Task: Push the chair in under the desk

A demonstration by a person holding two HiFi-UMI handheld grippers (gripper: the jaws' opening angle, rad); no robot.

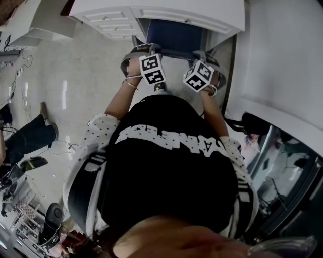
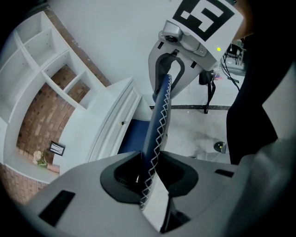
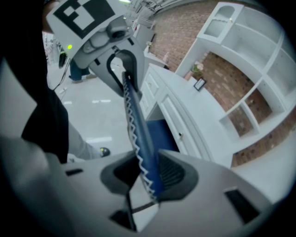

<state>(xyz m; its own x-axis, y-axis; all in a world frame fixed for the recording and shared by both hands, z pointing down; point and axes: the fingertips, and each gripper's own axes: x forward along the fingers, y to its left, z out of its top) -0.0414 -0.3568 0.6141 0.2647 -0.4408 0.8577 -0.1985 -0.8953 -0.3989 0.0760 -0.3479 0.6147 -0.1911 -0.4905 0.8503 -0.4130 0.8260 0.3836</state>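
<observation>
- Clamps the left gripper [image 2: 149, 172] on the top edge of the backrest [image 2: 159, 115], on the side of the chair [image 1: 174, 38] away from the desk [image 1: 166, 14] — jaws partly closed, both pressing the blue, white-stitched padding.
- Sets the right gripper [image 3: 147, 172] the same way farther along that edge, jaws narrowed onto the padding, nothing else between them.
- Takes hold at two spaced spots, probably so that a push toward the desk drives the chair straight rather than swinging it aside.
- Stands the backrest upright, just short of the desk front.
- Shows the blue seat [image 2: 132, 136] already reaching into the opening below the desk top — by the look of it, most of the way in.
- Beyond the desk, against the brick wall [image 3: 175, 32]: white shelves [image 3: 253, 22].
</observation>
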